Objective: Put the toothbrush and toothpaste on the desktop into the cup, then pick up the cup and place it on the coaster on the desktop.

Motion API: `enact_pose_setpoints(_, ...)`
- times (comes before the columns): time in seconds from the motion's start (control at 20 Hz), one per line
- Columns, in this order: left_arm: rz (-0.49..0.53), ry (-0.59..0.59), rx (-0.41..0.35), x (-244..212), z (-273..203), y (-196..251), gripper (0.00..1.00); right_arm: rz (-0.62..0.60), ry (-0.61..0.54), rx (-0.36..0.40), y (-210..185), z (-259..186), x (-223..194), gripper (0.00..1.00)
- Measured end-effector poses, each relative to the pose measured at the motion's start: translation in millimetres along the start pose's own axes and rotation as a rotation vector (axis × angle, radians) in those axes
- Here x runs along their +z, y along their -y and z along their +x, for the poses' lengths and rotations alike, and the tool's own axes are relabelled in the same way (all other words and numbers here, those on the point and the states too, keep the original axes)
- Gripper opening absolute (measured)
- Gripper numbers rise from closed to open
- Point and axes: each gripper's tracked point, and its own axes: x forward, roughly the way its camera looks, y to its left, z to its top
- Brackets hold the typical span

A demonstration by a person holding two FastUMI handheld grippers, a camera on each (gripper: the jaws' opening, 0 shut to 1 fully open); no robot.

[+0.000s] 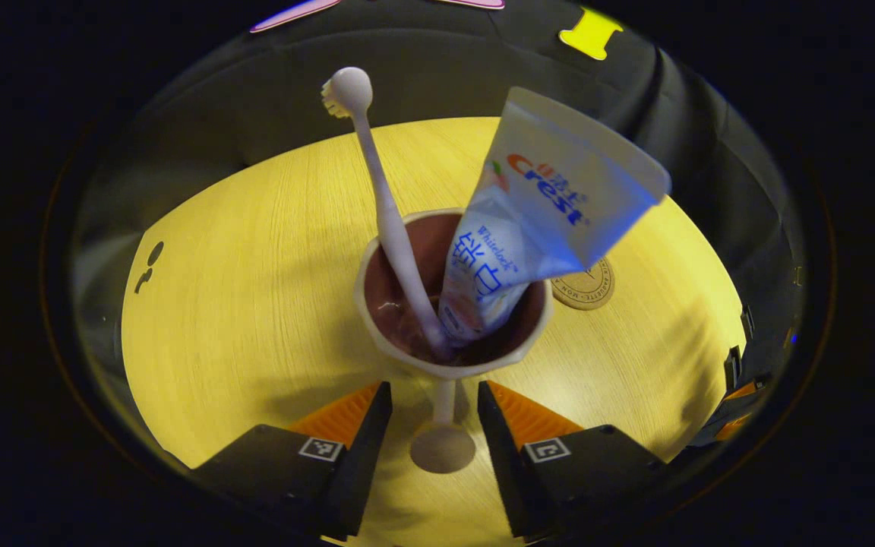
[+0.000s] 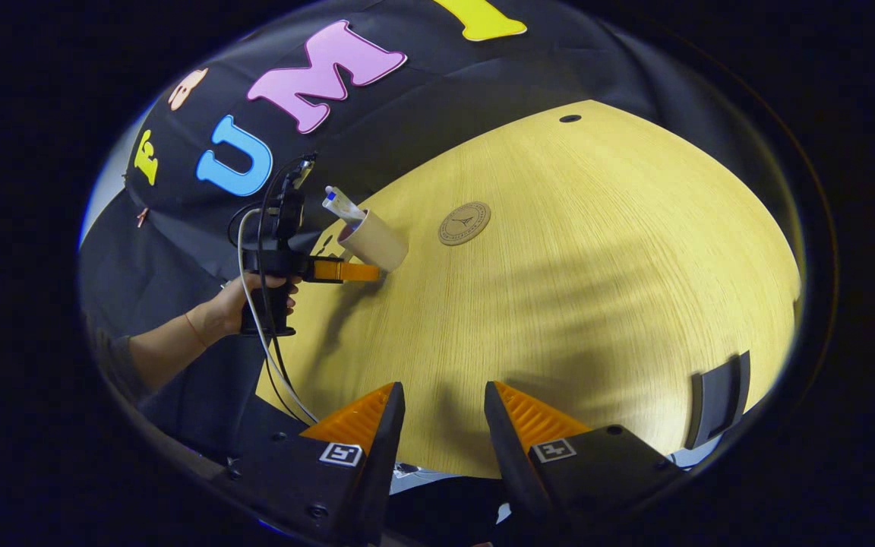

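The desk (image 2: 574, 304) carries the coaster (image 2: 464, 222) toward its far edge. Near its left edge, the left gripper (image 1: 434, 425) holds the cup (image 1: 377, 304) by its handle between narrowed fingers; toothpaste (image 1: 551, 205) and toothbrush (image 1: 384, 205) stand inside. The right gripper (image 2: 443, 425) hangs at the near edge, fingers apart, holding nothing

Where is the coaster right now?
In the left gripper view the coaster lies flat on the table, just right of and behind the cup, empty.
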Motion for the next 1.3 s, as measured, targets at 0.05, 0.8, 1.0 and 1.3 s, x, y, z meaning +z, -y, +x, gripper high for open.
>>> enact_pose_setpoints(0.05, -0.004, -0.010, -0.007, 0, 1, 0, 0.65, -0.001, 0.002, 0.003, -2, 0, 1, 0.65)
enact_pose_setpoints(0.8, -0.044, -0.020, 0.007, -4, 9, 0, 0.30, 0.023, -0.011, 0.003, 1, 1, -4, 0.65)
enact_pose_setpoints(1.0, -0.039, 0.021, 0.010, 3, 3, 1, 0.28, 0.034, -0.012, 0.000, 5, 1, -3, 0.55)
enact_pose_setpoints(1.3, -0.031, 0.060, 0.007, 10, -4, 6, 0.26, 0.035, -0.015, 0.002, 9, -1, -3, 0.55)
